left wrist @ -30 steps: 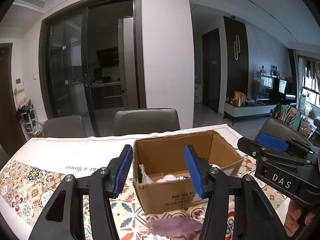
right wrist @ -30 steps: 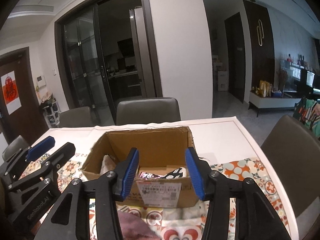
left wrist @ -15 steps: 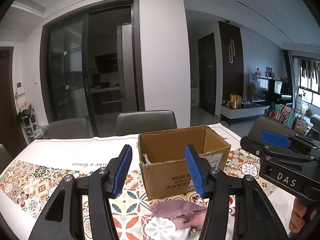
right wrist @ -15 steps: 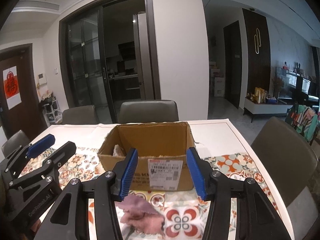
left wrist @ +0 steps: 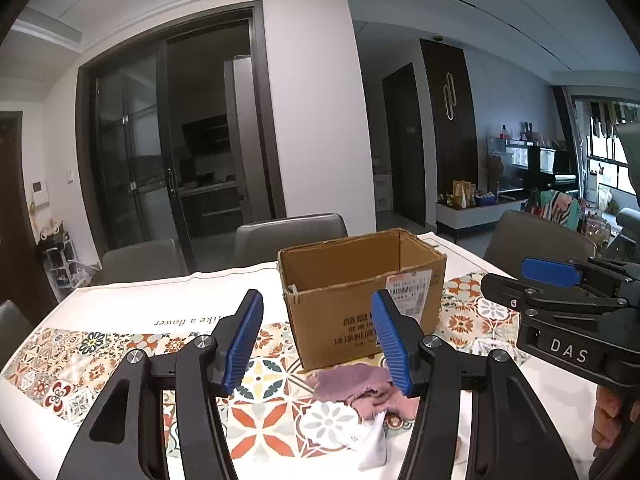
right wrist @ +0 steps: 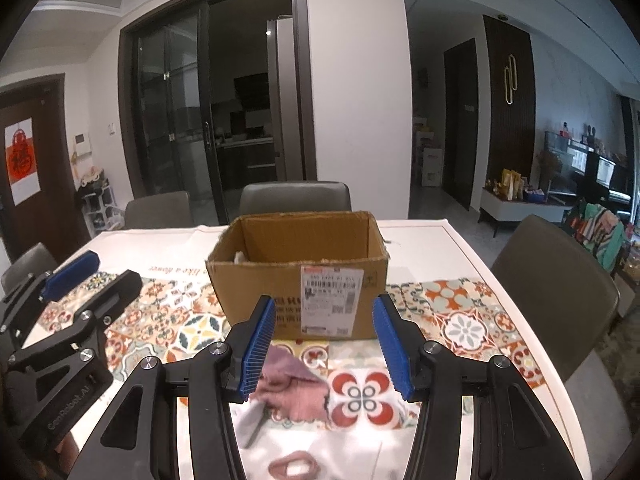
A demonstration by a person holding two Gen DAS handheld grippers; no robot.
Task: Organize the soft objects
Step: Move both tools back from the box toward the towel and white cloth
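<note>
Cardboard box (right wrist: 296,276), ahead of both grippers: matt brown corrugated board with ragged cut edges and a smooth white paper label (right wrist: 332,300). Mauve cloth (right wrist: 294,388), beneath the right gripper (right wrist: 324,344): soft, fuzzy, crumpled fabric beside a smooth white piece (left wrist: 372,440). Tablecloth (right wrist: 460,320), under all: matt printed surface with a tile pattern. Left gripper (left wrist: 318,342): matt black plastic arms, bright metal screw heads, ribbed blue pads (left wrist: 390,344). Chairs (right wrist: 560,276), right of the right gripper: smooth grey leather-like upholstery. Doors (right wrist: 176,120) beyond: glossy dark glass.
</note>
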